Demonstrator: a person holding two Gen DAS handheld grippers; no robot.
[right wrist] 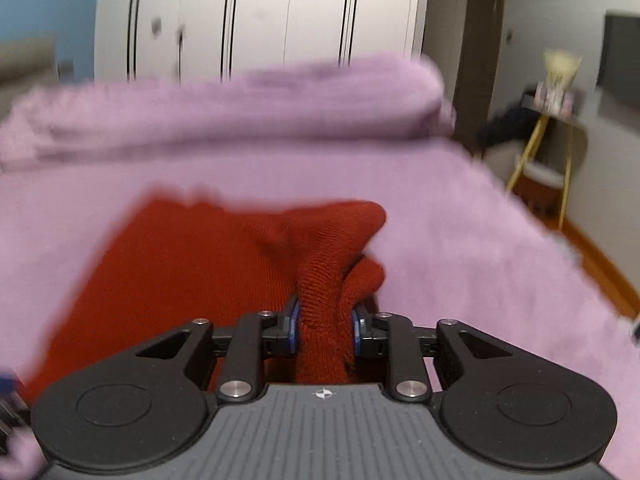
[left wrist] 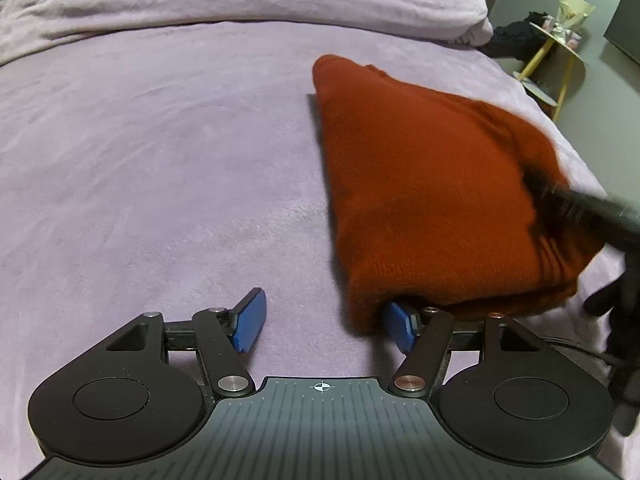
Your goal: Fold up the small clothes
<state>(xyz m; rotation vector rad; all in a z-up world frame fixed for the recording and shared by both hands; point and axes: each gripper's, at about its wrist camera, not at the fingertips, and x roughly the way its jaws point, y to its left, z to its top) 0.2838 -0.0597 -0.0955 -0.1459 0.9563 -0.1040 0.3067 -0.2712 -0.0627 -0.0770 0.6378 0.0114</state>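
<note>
The rust-red knit garment (left wrist: 432, 184) lies already doubled over on the lilac bedspread (left wrist: 160, 160), ahead and to the right of your left gripper (left wrist: 326, 322); its near edge drapes over your right-hand blue pad (left wrist: 400, 324) while the other pad sits clear on bare cover. That gripper is spread wide and holds nothing. Your right gripper (right wrist: 325, 326) has its pads closed tight on a bunched ridge of the same knit, which rises between the fingers and spreads away to their left. You look to be mid-fold, carrying a pinched edge across the pile; the blur fits that. Next, judge where that edge should land, lay it square on the layers below, then let go before smoothing.
</note>
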